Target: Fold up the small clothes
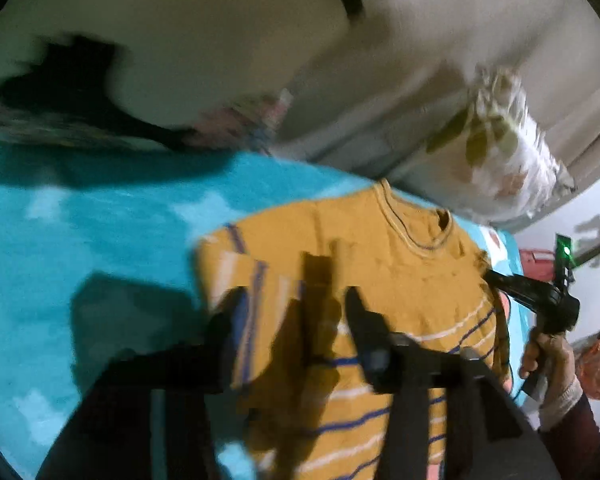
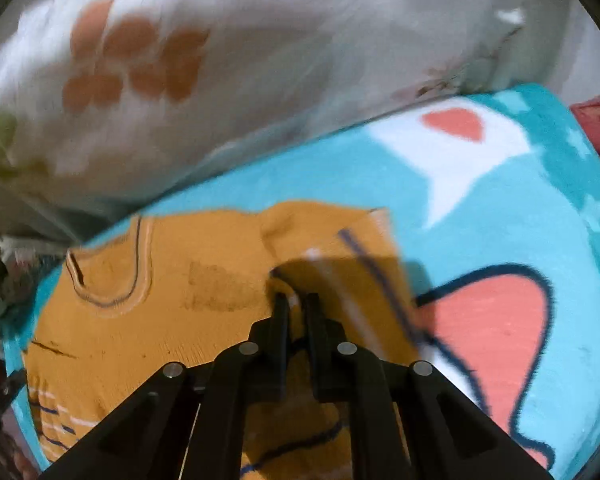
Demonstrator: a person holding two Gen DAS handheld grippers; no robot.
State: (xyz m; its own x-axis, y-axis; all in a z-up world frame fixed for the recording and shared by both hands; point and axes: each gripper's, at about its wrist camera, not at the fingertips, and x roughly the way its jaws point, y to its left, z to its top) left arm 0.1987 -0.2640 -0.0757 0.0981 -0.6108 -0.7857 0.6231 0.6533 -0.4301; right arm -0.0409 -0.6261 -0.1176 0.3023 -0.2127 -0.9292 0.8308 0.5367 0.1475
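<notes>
My read: early fold stage. Mustard striped sweater (image 1: 380, 280) flat on turquoise blanket (image 1: 80, 240) on bed. One sleeve (image 1: 252, 280) already folded inward. Left gripper (image 1: 292, 300) apart, above it. Right gripper (image 2: 296, 300) clamped on other sleeve (image 2: 340, 248). Body fold left.

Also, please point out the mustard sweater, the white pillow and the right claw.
mustard sweater (image 1: 400, 276): left wrist view, on the chest below the neckline.
white pillow (image 2: 260, 60): right wrist view, on the plain white cover.
right claw (image 2: 297, 300): right wrist view, between its fingertips, closed on sweater fabric.
</notes>
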